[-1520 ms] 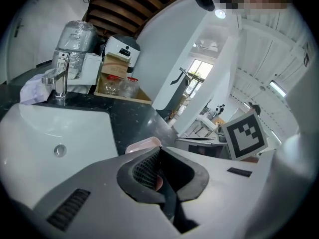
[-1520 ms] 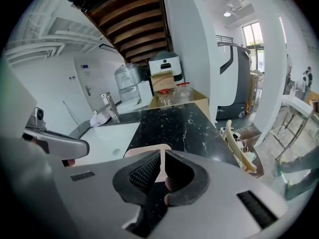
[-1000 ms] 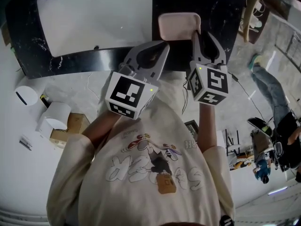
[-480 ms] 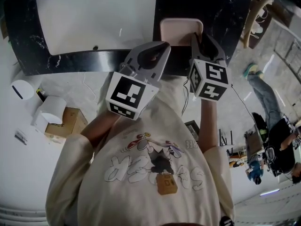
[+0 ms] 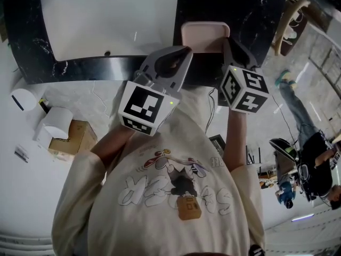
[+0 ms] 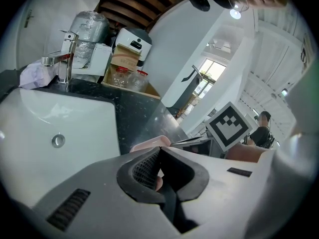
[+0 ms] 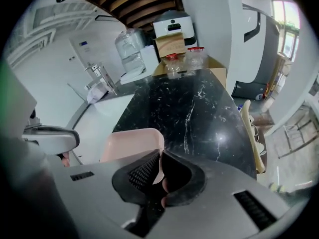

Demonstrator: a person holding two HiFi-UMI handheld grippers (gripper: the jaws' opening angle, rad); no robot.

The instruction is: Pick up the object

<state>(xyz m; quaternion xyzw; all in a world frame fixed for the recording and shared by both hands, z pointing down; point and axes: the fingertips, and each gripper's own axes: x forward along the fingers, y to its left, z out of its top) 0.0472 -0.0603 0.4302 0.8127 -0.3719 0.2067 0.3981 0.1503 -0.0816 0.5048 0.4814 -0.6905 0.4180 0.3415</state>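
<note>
Grey jaws pressed together and empty, the left gripper (image 5: 185,51) idles just left of the pink tray (image 5: 205,35). The right gripper (image 5: 227,39) is closing on its near right rim, likely the only thin hold. The tray lies flat at the black worktop's (image 5: 250,12) near edge.

A white sink (image 5: 106,20) with a chrome tap (image 6: 67,59) sits in the black marble table (image 7: 199,108). Two jars (image 7: 194,59) stand by a cardboard box (image 7: 172,45).

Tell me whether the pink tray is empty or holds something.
Empty. The pink tray on the black counter shows only its bare pink floor in the head and right gripper views; nothing lies in it.
</note>
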